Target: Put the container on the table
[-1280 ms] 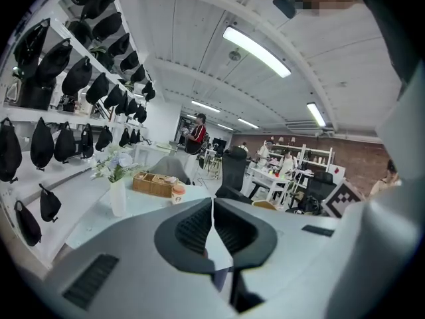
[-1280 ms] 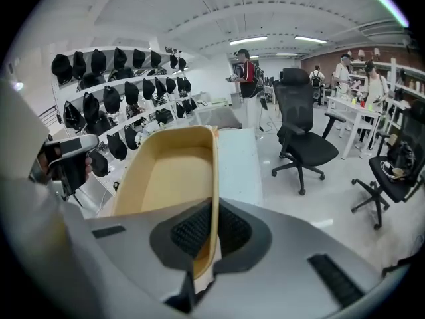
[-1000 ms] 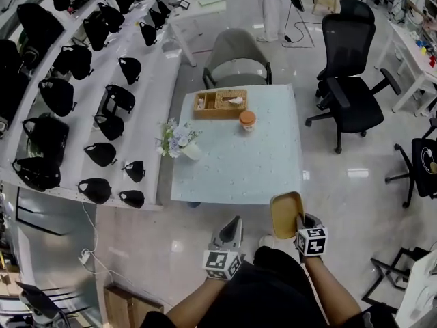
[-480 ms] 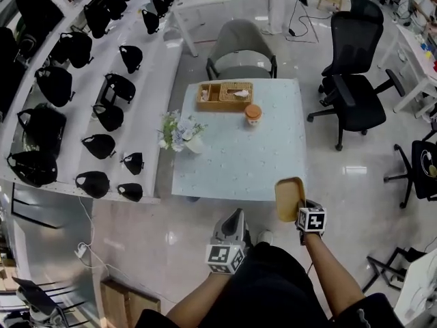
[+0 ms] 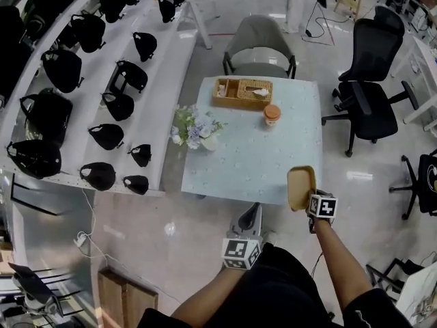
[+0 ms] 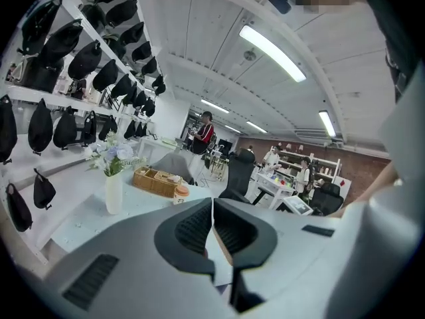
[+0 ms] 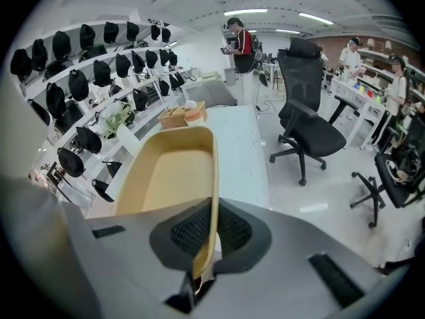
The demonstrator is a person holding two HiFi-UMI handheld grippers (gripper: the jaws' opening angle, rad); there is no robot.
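My right gripper [image 5: 311, 207] is shut on the rim of a tan, empty rectangular container [image 5: 300, 187], which hangs over the near right corner of the pale blue table [image 5: 239, 162]. In the right gripper view the container [image 7: 169, 175] stands on edge, its right wall pinched between my right gripper's [image 7: 211, 234] pads. My left gripper [image 5: 250, 219] is shut and holds nothing, low in front of the table's near edge. Its jaws in the left gripper view [image 6: 212, 228] meet with nothing between them.
On the table stand a wicker tray [image 5: 242, 92], a small orange-lidded cup [image 5: 272, 114] and a vase of flowers [image 5: 198, 130]. Shelves of black bags [image 5: 102, 80] run along the left. A grey chair [image 5: 258, 53] is behind the table, black office chairs [image 5: 372, 87] to the right.
My right gripper has carried the container forward from the floor side to above the table's near right corner. The left gripper has moved closer to the table's front edge.
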